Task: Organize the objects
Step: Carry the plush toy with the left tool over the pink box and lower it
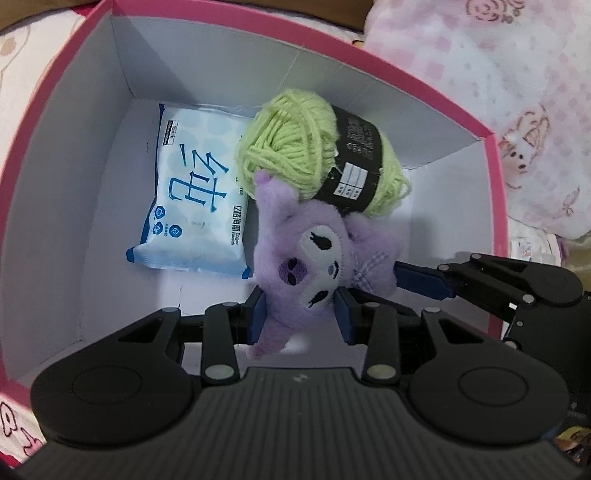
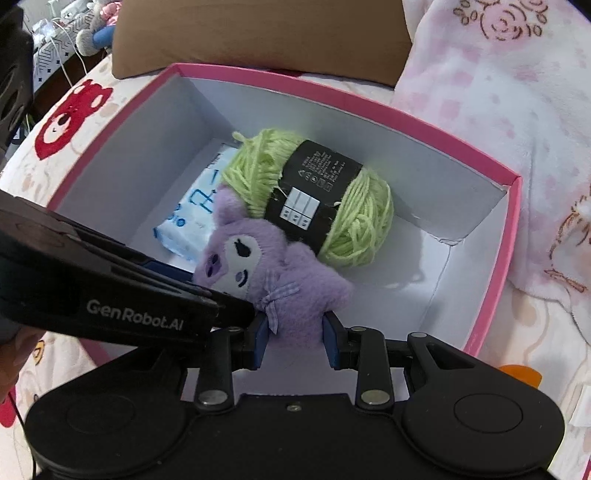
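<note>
Bedding and clutter around the work area

A pink-and-white fleece blanket [image 2: 491, 122] with brown rose outlines fills the upper right of both wrist views, bunched in soft folds. A pale bedsheet [image 2: 88, 122] printed with a red bear face lies at the left of the right wrist view. A brown pillow or cushion [image 2: 258, 37], hard to tell which, sits at top centre. In the far upper left, white cables [image 2: 62, 44] and what may be stuffed toys [image 2: 96, 33] appear small and blurred.

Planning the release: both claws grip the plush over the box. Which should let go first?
Probably left claw: it pinches only the plush head, while right claw holds the body and can set it beside the yarn.
</note>
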`<state>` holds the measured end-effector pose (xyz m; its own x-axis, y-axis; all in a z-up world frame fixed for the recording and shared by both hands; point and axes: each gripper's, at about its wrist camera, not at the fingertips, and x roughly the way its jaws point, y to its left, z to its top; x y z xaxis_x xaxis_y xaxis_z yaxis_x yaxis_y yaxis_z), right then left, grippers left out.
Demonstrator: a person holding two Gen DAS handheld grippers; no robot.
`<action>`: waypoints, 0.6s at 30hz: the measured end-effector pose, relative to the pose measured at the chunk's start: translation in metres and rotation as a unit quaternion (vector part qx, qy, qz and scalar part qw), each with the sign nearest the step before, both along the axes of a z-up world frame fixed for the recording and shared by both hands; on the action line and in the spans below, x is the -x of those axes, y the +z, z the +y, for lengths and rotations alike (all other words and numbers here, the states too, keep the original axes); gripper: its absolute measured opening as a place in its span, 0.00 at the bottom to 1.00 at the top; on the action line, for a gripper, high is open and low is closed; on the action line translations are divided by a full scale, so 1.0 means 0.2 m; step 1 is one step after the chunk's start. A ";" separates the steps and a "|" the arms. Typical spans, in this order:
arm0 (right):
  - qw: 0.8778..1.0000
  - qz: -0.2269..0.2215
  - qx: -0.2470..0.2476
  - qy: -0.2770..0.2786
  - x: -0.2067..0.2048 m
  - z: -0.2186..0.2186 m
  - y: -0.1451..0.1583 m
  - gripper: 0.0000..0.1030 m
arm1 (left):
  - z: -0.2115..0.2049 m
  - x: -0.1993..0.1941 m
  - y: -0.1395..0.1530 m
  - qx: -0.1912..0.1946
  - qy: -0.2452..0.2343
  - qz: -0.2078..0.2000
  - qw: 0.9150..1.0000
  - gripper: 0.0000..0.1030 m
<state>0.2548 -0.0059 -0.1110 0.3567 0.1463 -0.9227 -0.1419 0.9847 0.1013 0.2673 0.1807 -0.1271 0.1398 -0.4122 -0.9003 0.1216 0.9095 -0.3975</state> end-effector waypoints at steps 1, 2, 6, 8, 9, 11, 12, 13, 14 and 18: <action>1.000 0.001 0.000 -0.002 -0.01 -0.01 -0.01 0.34 | -0.01 0.00 -0.01 0.000 0.001 0.001 1.000 0.37; 1.000 0.001 0.001 -0.005 -0.01 -0.01 -0.01 0.34 | -0.01 -0.01 -0.01 -0.001 0.003 0.001 1.000 0.37; 1.000 -0.002 0.003 -0.006 -0.03 0.00 -0.03 0.34 | -0.01 -0.02 -0.02 -0.007 0.012 0.005 1.000 0.37; 1.000 0.001 -0.013 -0.007 -0.04 -0.02 -0.03 0.34 | -0.02 -0.03 -0.02 -0.015 0.013 0.008 1.000 0.37; 1.000 0.001 -0.015 -0.004 -0.04 -0.02 -0.03 0.34 | -0.02 -0.03 -0.02 -0.017 0.013 0.009 1.000 0.37; 1.000 -0.002 -0.007 0.003 -0.04 -0.01 -0.04 0.34 | -0.03 -0.03 -0.02 -0.020 0.013 0.010 1.000 0.37; 1.000 -0.003 -0.004 0.003 -0.04 -0.01 -0.04 0.34 | -0.04 -0.04 -0.03 -0.022 0.012 0.011 1.000 0.37; 1.000 -0.004 -0.002 0.004 -0.04 -0.01 -0.05 0.35 | -0.05 -0.04 -0.03 -0.026 0.012 0.012 1.000 0.37; 1.000 -0.006 -0.003 0.007 -0.04 0.00 -0.05 0.37 | -0.06 -0.05 -0.04 -0.029 0.012 0.014 0.999 0.37; 1.000 -0.021 -0.012 0.020 -0.03 -0.01 -0.06 0.38 | -0.05 -0.07 -0.06 -0.029 0.017 0.031 0.999 0.37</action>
<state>0.2603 -0.0070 -0.1225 0.3876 0.1838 -0.9033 -0.1858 0.9754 0.1188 0.2820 0.1699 -0.1383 0.0962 -0.3555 -0.9297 0.0675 0.9342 -0.3502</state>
